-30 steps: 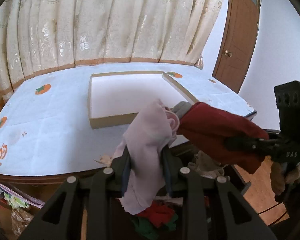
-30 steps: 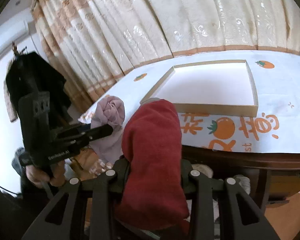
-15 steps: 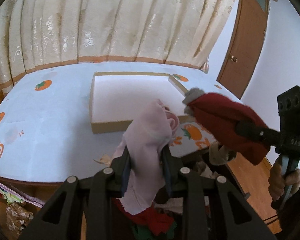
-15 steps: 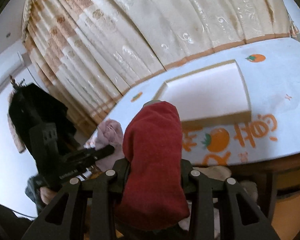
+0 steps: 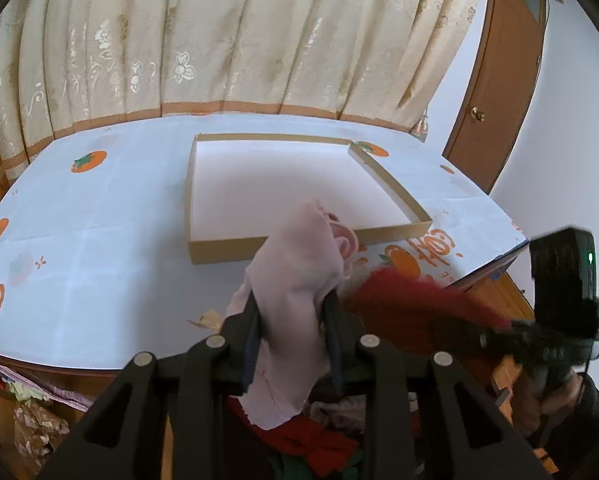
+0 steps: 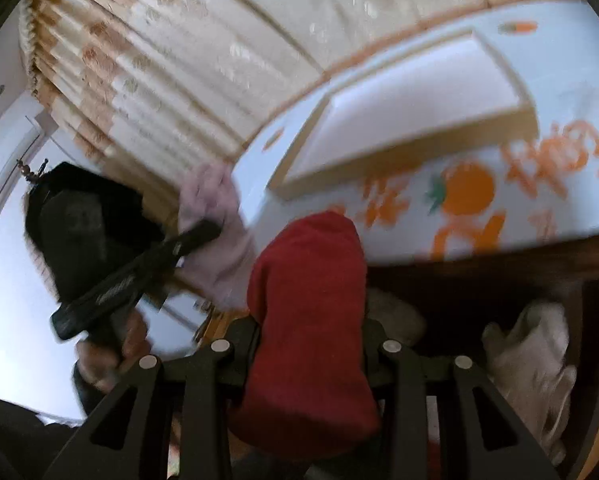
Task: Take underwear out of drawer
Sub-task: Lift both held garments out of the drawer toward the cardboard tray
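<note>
Right gripper (image 6: 311, 336) dropped lower and rolled compared with a second ago, going by the smeared, tilted right wrist view. Red underwear (image 6: 307, 320) now down near the surface (image 5: 111, 208) edge instead of up over the cardboard tray (image 5: 391, 190). Left gripper (image 5: 291, 320) barely shifted. Both garments already clear of the drawer (image 6: 479, 280), so probably just the drop-off left, maybe into that tray.

Pink underwear (image 5: 295, 280) pinched tight between the left fingers (image 5: 251, 332), bunched above them and dangling below, just short of the tray's near wall. Red piece clamped between the right fingers (image 6: 373, 338), spilling out both ways. More clothes down in the drawer, including a pale garment (image 6: 535, 360).
</note>
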Demonstrator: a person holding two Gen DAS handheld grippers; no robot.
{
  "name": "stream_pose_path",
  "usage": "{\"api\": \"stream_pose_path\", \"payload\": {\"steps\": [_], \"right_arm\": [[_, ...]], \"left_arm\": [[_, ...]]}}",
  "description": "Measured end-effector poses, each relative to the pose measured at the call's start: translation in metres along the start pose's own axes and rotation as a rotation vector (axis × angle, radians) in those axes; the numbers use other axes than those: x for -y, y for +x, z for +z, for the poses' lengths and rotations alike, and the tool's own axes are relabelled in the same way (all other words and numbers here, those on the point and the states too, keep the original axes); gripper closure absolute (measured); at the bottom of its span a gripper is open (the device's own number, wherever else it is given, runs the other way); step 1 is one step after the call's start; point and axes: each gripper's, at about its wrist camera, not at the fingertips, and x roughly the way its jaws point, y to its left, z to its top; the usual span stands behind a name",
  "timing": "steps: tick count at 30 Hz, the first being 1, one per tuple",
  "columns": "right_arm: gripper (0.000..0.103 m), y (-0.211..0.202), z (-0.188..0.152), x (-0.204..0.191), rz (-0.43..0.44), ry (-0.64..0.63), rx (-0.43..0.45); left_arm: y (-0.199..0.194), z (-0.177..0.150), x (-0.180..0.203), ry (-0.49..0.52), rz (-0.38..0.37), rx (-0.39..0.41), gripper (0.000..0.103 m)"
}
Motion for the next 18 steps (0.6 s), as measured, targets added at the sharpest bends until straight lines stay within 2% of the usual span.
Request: {"api": "stream_pose_path", "payload": {"steps": [2,6,8,14,18], "right_arm": [[0.064,-0.001,0.010,-0.001,-0.025,-0.024,0.054],[0.064,-0.005,0.033,-0.003,0.019,-0.001,0.110],[0.064,-0.005,0.046,-0.009,0.002,-0.013,0.145],[0.064,0.012,0.097,-0.022,-0.120,-0.047,0.228],[0.064,0.039,0.136,-0.026,-0.228,-0.098,0.261]], "left_arm": [[0.000,0.002,-0.001,0.004,0.008,0.002,0.075],[0.000,0.010,-0.008,-0.010,0.016,0.015,0.075],[0.002,0.020,-0.011,-0.019,0.024,0.026,0.075],[0.018,0.062,-0.018,-0.047,0.046,0.071,0.075],[0.044,0.097,-0.022,-0.066,0.080,0.085,0.075]]}}
